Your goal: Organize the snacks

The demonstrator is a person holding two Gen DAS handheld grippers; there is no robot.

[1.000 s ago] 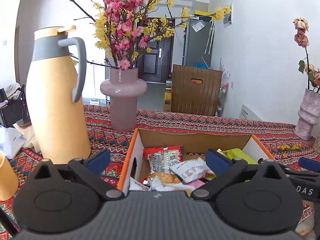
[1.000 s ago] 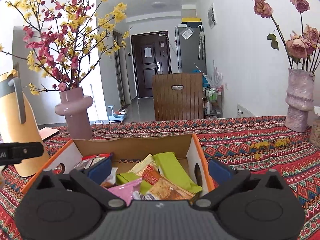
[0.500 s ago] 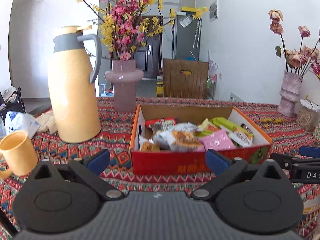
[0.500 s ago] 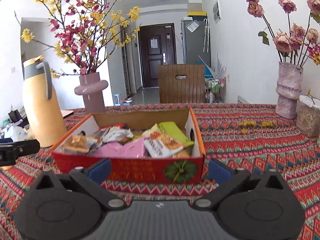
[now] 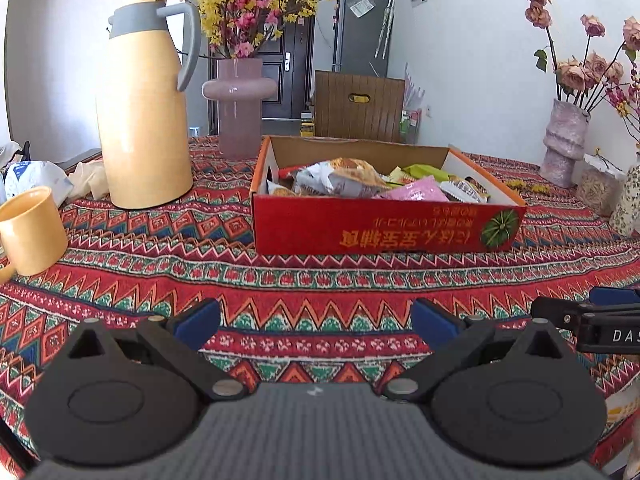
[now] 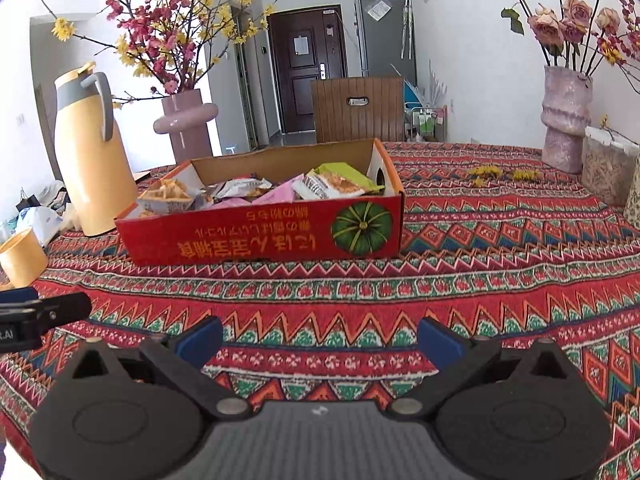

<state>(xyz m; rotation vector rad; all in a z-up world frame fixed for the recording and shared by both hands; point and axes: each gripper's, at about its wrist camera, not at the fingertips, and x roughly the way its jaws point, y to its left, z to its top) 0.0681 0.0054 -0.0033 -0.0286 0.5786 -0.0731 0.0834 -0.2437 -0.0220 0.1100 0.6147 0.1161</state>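
Observation:
A red cardboard box (image 5: 384,224) (image 6: 264,236) with a pumpkin print stands on the patterned tablecloth, holding several snack packets (image 5: 340,178) (image 6: 332,184), among them a pink one (image 5: 416,192) and a green one (image 6: 344,172). My left gripper (image 5: 316,318) hovers open over the cloth, well in front of the box, with nothing between its blue pads. My right gripper (image 6: 320,338) is also open and empty, at a similar distance in front of the box. Each gripper's tip shows at the edge of the other's view.
A tall yellow thermos (image 5: 144,100) (image 6: 92,148) and a yellow mug (image 5: 30,230) (image 6: 22,256) stand left of the box. A pink vase with blossoms (image 5: 238,100) is behind it. A vase of dried roses (image 6: 566,116) and a jar (image 6: 606,168) sit at the right.
Both grippers have pulled back from above the box toward the table's near side; the box now lies well ahead of them. Both stayed open.

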